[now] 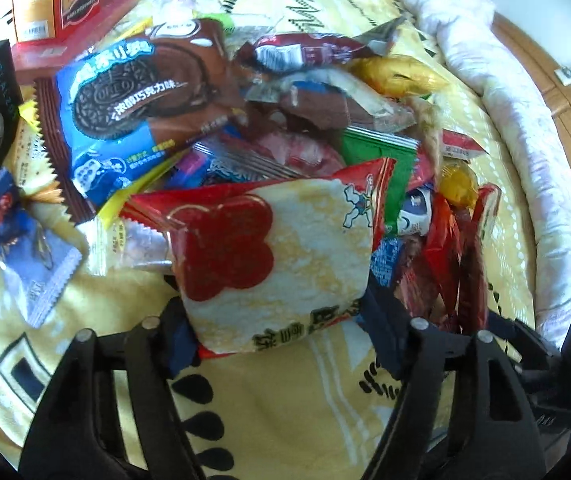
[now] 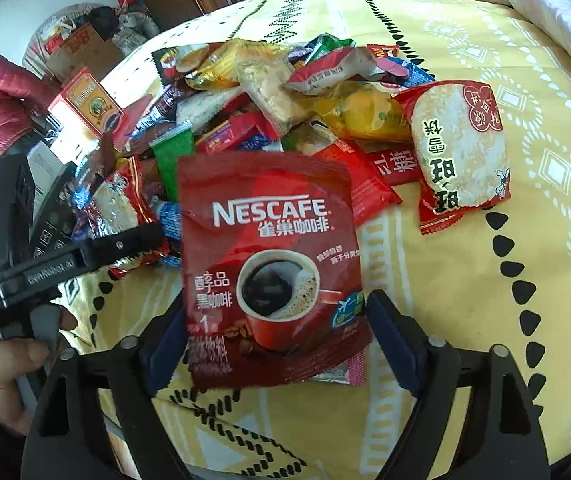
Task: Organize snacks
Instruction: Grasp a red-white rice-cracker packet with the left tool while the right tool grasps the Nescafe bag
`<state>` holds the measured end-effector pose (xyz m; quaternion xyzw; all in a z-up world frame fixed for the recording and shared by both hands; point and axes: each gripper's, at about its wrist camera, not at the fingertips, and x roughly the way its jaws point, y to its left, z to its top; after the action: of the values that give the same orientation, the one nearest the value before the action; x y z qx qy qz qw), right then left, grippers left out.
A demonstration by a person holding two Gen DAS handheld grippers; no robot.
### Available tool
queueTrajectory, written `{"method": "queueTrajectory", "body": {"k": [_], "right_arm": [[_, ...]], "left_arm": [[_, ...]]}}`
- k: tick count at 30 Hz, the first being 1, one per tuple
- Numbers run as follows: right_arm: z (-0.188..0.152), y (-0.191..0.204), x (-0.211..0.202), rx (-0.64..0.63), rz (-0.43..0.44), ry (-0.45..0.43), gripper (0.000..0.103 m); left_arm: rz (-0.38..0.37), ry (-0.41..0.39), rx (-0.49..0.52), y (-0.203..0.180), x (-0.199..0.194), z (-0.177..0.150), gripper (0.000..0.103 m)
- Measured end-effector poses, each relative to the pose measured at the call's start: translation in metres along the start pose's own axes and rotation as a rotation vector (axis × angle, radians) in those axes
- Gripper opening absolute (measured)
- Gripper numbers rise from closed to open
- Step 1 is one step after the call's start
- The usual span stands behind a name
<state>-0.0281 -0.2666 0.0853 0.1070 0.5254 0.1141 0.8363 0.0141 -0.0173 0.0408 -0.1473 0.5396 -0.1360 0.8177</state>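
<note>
The left gripper [image 1: 273, 332] has its jaws around the near end of a rice cracker pack [image 1: 269, 248], pads at both edges, gripping it at the 6 o'clock edge of the snack pile [image 1: 285, 120] on the bed's yellow sheet [image 1: 285, 400]. An Oreo pack [image 1: 125, 96] lies at 10 o'clock in that view. The right gripper [image 2: 277, 344] holds a Nescafe sachet [image 2: 273, 264] between its jaws, each blue pad at a side edge. A second cracker pack [image 2: 459, 148] lies at 2 o'clock, an orange box [image 2: 89, 104] at 10 o'clock. A hand [image 2: 25, 364] holds the left gripper's handle.
</note>
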Motion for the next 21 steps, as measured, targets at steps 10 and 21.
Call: {"method": "queueTrajectory", "body": {"k": [10,21], "right_arm": [[0.002,-0.006,0.004,0.027,0.014,-0.031,0.081],[-0.008,0.015,-0.053,-0.016,0.021,-0.222,0.063]], "left_arm": [[-0.033,-0.046,0.048,0.009,-0.032,-0.010,0.069],[-0.045,-0.155,0.101,0.003,-0.079,-0.004,0.069]]}}
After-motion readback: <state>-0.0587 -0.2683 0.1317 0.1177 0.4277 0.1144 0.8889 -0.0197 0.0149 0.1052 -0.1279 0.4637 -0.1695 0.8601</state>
